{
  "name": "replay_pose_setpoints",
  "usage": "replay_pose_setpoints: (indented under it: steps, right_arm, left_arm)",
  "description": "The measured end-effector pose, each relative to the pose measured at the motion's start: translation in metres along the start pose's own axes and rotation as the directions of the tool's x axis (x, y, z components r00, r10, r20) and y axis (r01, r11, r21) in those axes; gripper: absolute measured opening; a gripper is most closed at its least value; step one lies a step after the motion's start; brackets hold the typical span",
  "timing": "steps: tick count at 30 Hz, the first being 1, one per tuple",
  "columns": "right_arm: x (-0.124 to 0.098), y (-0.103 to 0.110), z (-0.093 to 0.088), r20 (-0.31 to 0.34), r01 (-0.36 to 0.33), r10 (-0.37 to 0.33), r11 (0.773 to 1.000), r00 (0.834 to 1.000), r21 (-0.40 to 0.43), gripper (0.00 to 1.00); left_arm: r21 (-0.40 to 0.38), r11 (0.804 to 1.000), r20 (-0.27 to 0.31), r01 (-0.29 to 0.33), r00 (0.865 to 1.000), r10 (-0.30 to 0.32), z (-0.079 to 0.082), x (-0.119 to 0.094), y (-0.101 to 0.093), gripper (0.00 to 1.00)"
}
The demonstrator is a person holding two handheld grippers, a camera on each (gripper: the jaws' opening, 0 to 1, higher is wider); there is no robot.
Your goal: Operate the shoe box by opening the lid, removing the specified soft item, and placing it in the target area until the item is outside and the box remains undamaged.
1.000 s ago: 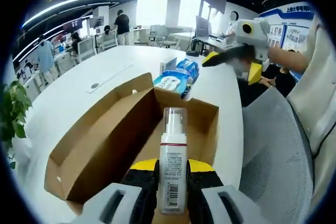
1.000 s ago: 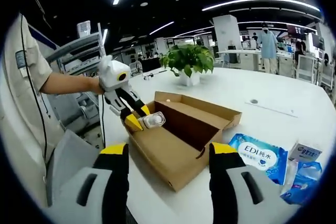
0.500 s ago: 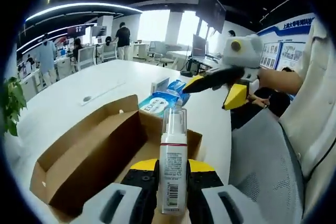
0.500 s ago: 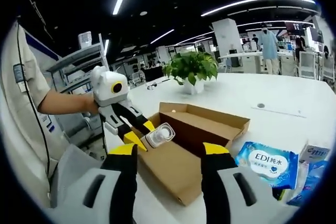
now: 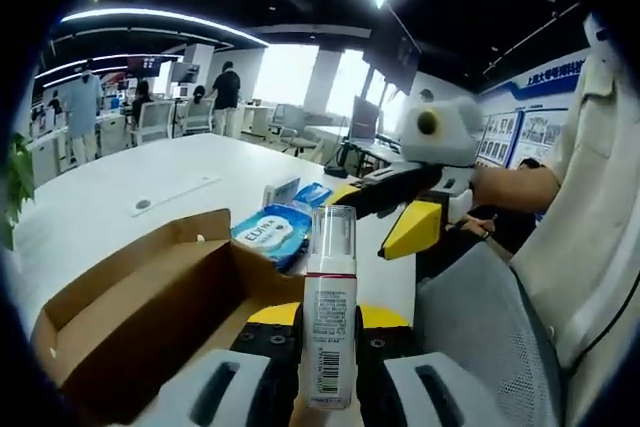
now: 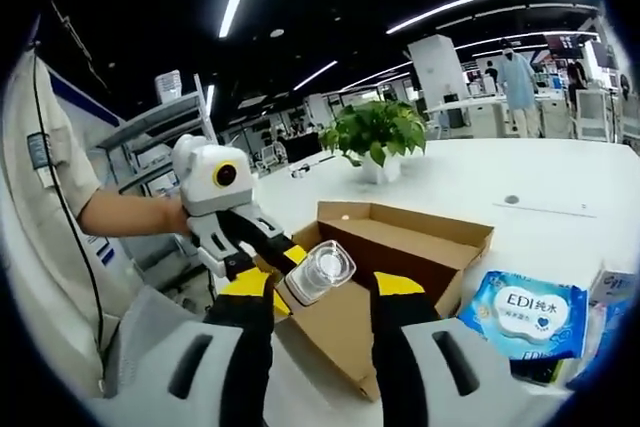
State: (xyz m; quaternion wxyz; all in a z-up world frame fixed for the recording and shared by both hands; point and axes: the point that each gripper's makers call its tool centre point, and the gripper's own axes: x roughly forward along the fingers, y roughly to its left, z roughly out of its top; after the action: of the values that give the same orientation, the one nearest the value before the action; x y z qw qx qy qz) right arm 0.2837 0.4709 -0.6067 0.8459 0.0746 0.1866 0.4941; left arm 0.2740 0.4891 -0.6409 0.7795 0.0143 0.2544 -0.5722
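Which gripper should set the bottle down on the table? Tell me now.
Left. The left gripper is shut on the bottle, held above the open box. The right gripper is open, holding nothing, so it would first need a handover.

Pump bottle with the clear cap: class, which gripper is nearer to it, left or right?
Left. The left gripper has its jaws shut on the pump bottle, above the open cardboard box. The right gripper is open, close beside the bottle, not touching it.
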Motion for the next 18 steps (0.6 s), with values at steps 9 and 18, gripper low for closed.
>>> replay_pose_setpoints:
  steps: [9, 18]
  right_arm:
    - [0.004, 0.003, 0.001, 0.015, -0.021, 0.021, 0.999, 1.000, 0.030, 0.27]
    - [0.004, 0.006, 0.004, 0.036, -0.038, 0.036, 0.997, 0.999, 0.065, 0.23]
  left_arm:
    - [-0.006, 0.999, 0.035, 0.037, 0.999, -0.037, 0.005, 0.002, -0.007, 0.20]
    - [-0.004, 0.998, 0.041, 0.059, 0.997, -0.059, 0.002, 0.006, -0.012, 0.20]
